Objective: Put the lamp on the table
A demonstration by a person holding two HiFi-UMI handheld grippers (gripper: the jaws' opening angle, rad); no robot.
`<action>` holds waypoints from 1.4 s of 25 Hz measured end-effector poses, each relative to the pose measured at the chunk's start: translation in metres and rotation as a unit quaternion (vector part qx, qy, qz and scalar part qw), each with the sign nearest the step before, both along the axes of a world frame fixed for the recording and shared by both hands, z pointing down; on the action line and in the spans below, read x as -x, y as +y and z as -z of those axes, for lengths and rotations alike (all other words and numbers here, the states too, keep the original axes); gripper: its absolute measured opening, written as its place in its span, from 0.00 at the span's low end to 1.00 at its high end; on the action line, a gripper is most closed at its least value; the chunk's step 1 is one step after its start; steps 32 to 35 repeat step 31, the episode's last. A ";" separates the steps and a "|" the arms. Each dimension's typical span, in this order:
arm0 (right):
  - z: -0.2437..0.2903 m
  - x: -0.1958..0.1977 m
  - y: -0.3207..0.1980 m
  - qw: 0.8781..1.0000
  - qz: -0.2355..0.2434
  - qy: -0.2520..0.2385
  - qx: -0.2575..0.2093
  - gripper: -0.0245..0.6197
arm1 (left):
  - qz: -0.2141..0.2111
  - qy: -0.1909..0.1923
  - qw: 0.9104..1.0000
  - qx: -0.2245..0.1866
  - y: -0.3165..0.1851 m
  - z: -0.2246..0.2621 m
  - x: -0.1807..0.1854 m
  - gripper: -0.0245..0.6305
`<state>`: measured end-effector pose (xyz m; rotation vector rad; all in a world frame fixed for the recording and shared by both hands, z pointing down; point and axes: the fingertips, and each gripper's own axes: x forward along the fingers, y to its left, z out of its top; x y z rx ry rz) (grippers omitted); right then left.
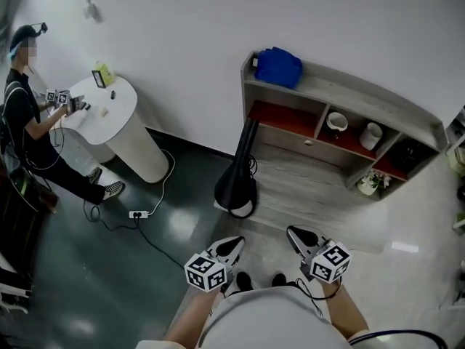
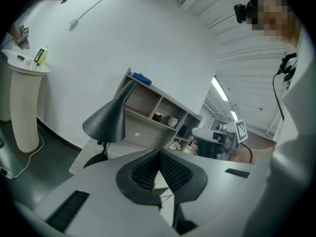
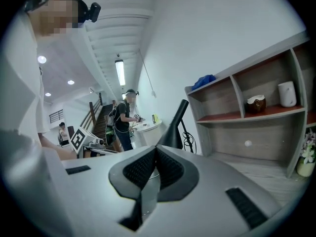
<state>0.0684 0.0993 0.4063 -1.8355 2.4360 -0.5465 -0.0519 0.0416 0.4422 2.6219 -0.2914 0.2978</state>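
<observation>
A black lamp (image 1: 237, 184) with a cone shade stands on the low wooden platform beside the shelf; its stem leans up towards the shelf's end. The left gripper view shows the lamp (image 2: 106, 120) ahead to the left, and in the right gripper view the lamp (image 3: 173, 129) is just past the jaws. A white round pedestal table (image 1: 123, 126) stands far left. My left gripper (image 1: 232, 246) and right gripper (image 1: 298, 234) hover low near my feet, well short of the lamp. Both are shut with nothing between the pads.
A wooden shelf unit (image 1: 349, 97) carries a blue bag (image 1: 278, 67), a bowl and a cup. A person (image 1: 29, 122) with grippers works at the white table. A power strip (image 1: 138, 214) and its cable lie on the dark floor.
</observation>
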 end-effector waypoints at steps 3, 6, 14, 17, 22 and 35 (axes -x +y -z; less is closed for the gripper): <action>0.000 0.001 0.009 1.000 0.013 -0.003 0.003 0.06 | 0.001 0.004 1.000 -0.002 0.010 0.004 -0.004 0.05; 0.001 -0.003 0.007 1.000 0.019 -0.005 0.002 0.06 | 0.004 0.005 1.000 -0.009 0.009 0.009 -0.012 0.05; 0.002 -0.001 0.007 0.999 0.035 -0.014 0.002 0.06 | 0.009 0.003 1.000 -0.019 0.010 0.019 -0.021 0.05; 0.007 -0.005 0.007 0.999 0.036 -0.014 -0.004 0.06 | 0.015 0.000 1.000 -0.017 0.009 0.019 -0.024 0.05; 0.015 -0.012 0.004 0.999 0.038 -0.018 -0.013 0.06 | 0.017 -0.004 1.000 -0.021 0.010 0.021 -0.027 0.05; 0.022 -0.014 -0.001 0.998 0.050 -0.017 -0.020 0.06 | 0.016 -0.003 1.000 -0.026 0.010 0.025 -0.039 0.05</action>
